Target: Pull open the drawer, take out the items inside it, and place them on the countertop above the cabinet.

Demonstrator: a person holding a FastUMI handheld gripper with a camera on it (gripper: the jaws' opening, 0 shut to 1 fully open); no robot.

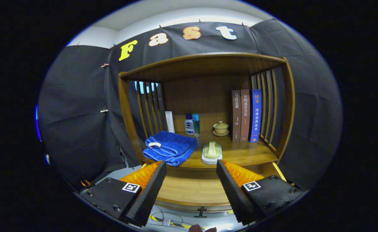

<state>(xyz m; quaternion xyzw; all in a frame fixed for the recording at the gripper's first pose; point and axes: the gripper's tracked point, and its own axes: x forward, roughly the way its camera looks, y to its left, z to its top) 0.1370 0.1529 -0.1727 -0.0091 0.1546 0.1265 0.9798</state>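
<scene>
A: Where's the drawer (pixel 192 191)?

B: Pulled out from under the wooden cabinet (pixel 205 64), right below and between the fingers. Its bare wooden floor shows in the gap between them, and a small dark knob (pixel 201 212) sticks out of its front panel.

A: And the fingers?

B: The gripper (pixel 191 170) hangs over the open drawer with its fingers spread wide and holding nothing. Their tips point at the front edge of the bench (pixel 240 154).

A: What sits on the bench?

B: Just beyond the fingertips, a folded blue towel (pixel 170 147) lies near the front on the left side. Beside it, a pale green brush (pixel 212 149) rests on a light grey pad (pixel 212 159). Both are near the front edge.

A: Farther back?

B: Against the back panel, a white tube (pixel 170 121) stands upright, then a small white bottle with a blue cap (pixel 189 124) touching or nearly touching a teal bottle (pixel 196 124). To their right, a small lidded cup (pixel 221 128) sits on a saucer. Three books (pixel 245 115) stand upright side by side against the slatted right wall, two brown and one blue.

A: Anything below the drawer?

B: A thin cable (pixel 166 220) lies on the pale floor (pixel 214 223) there.
</scene>
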